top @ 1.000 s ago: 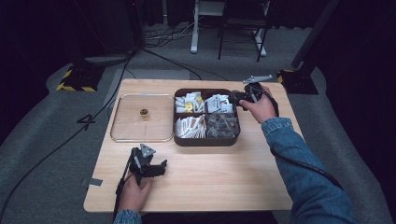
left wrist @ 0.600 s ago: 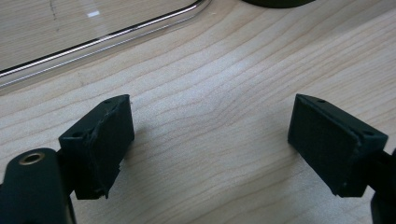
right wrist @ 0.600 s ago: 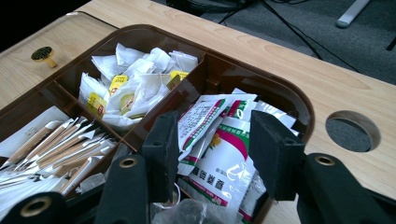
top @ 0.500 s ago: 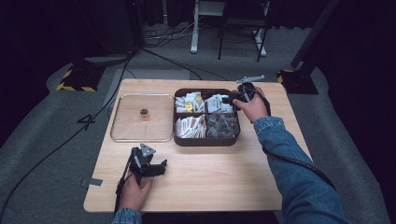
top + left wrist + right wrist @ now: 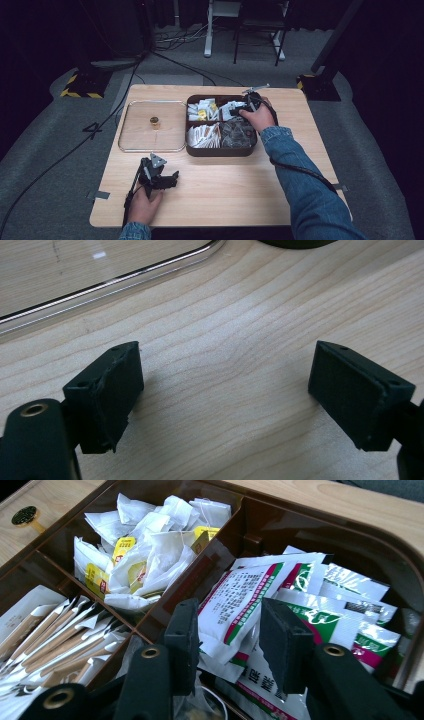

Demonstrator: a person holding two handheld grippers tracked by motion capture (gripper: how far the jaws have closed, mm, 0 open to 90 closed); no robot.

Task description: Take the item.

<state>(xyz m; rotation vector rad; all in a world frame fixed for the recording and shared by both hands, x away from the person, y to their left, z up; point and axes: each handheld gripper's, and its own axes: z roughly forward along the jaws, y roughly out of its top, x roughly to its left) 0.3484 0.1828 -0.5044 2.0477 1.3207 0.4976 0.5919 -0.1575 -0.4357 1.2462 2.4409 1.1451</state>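
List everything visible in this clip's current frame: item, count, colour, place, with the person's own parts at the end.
Table: one, light wood, centre.
Divided box: one, dark brown, four compartments, table middle.
Tea bags: many, white with yellow tags, far left compartment.
Sachets: several, white with green and red print, far right compartment.
Paper sticks: many, white and tan, near left compartment.
Clear lid: one, transparent, with brass knob, left of box.
Left gripper: black, jaws open over bare table.
Right gripper: black, jaws closing either side of a sachet.
Sleeve: blue denim, right arm.

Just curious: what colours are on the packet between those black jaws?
White packet with green and red-pink edging, clearest in the right gripper view.
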